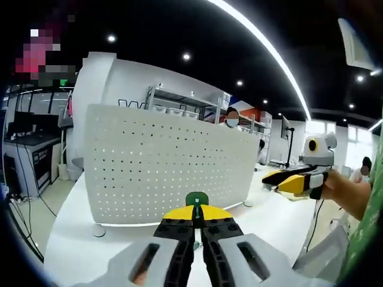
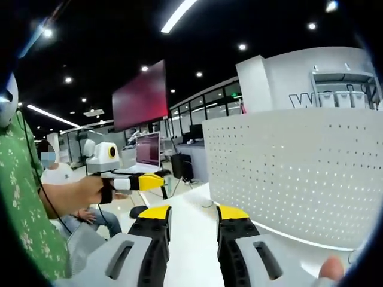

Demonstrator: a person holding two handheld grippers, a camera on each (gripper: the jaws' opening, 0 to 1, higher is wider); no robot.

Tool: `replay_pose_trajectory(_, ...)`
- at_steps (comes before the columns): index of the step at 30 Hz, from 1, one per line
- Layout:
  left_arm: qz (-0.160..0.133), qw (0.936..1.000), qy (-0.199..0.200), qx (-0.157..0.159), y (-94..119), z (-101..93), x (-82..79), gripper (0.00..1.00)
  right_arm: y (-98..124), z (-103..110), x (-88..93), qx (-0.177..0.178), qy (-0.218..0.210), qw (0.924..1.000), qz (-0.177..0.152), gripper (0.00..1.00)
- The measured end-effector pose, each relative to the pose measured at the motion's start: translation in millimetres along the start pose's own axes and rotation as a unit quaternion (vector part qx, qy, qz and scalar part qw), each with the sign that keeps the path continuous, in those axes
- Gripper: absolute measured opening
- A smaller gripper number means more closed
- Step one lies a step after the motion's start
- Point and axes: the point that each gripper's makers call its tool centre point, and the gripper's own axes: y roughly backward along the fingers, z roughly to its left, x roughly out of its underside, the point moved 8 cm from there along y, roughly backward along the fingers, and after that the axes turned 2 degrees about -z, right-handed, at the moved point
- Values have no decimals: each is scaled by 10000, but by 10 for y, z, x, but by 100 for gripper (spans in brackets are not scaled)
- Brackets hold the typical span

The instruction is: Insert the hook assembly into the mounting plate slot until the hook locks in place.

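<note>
The hook assembly was a small green piece poking up between the yellow tips of the left gripper in the left gripper view, and the jaws were pinched together on it, pretty much no gap showing. Only its rounded green top was visible, so its long axis seemed to run along the jaws, pointing away from the camera toward the mounting plate, though I couldn't make out any hook shape. That plate was a big white perforated panel standing upright on the white table, curving a bit, with rows of small holes all over it; the green piece sat in front of its lower edge, and I couldn't tell if it was touching or apart. Left of the panel there was a dark desk with cables, and behind it a metal shelf rack holding bins, whose contents were too small to tell. Further right in that view, the right gripper came in from the side, held in a person's hand with a green patterned sleeve. In the right gripper view, another yellow-tipped gripper showed at left, gripped by a hand, jaws looking together. This view's own jaws stood well apart with nothing between them, just bare tabletop. The perforated panel stood off to the right.
</note>
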Motion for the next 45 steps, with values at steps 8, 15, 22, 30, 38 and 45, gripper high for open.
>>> replay_pose_trajectory(8, -184, 9992, -48, -366, -122, 256, -171, 2, 45, -52, -37, 175, -51, 9998, -103, 34)
replay_pose_trajectory(15, -386, 9964, -300, -691, -303, 540, -437, 2, 56, -104, -49, 258, -67, 9996, -134, 35)
replay_pose_trajectory(22, -726, 9896, -522, -1131, -483, 805, -772, 2, 89, -144, -39, 330, -69, 9993, -131, 35)
replay_pose_trajectory(30, -924, 9832, -531, -1480, -698, 1042, -1001, 2, 133, -186, -53, 432, -58, 9990, -135, 34)
replay_pose_trajectory(38, -881, 9790, -659, -1716, -852, 1190, -1065, 2, 172, -236, -65, 527, -49, 9985, -136, 33)
replay_pose_trajectory(45, -890, 9752, -754, -1881, -948, 1322, -1142, 2, 188, -275, -52, 595, -65, 9981, -110, 33)
